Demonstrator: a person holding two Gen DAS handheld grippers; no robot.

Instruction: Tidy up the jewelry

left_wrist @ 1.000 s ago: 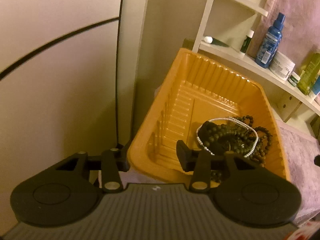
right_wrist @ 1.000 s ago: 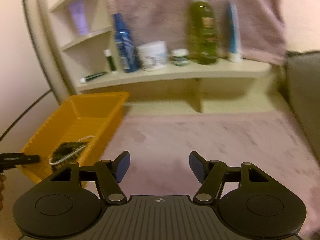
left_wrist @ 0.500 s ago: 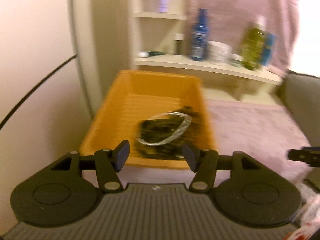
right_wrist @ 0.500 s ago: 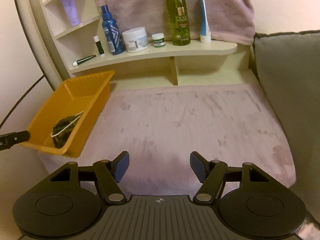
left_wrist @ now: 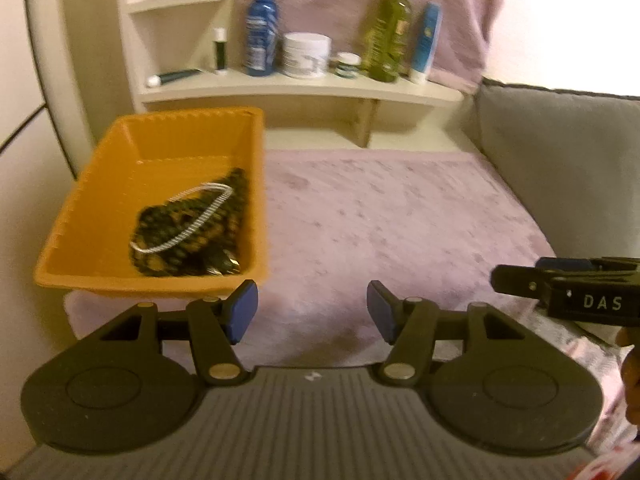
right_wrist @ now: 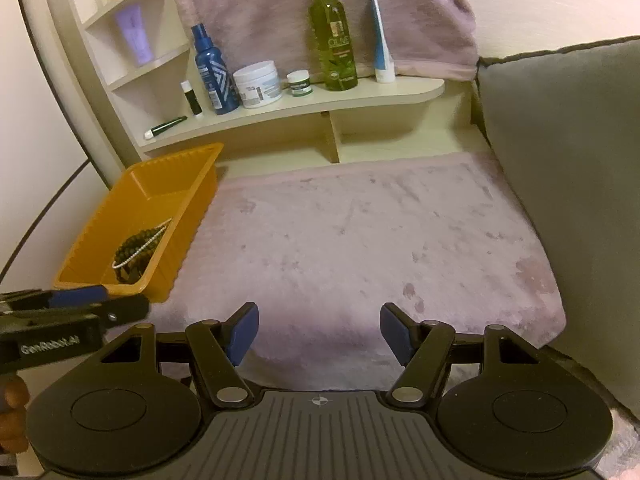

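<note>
tray: orange, ribbed walls, left of fingers | beads: dark green-black under a white strand | mat: mauve, mottled, ahead of fingers | pads: blue (arms black) | cushion: grey, right

Pink fleece cover centre frame; grey cushion right; shelf upper centre bearing blue bottle, white jar, green spray bottle.
</note>
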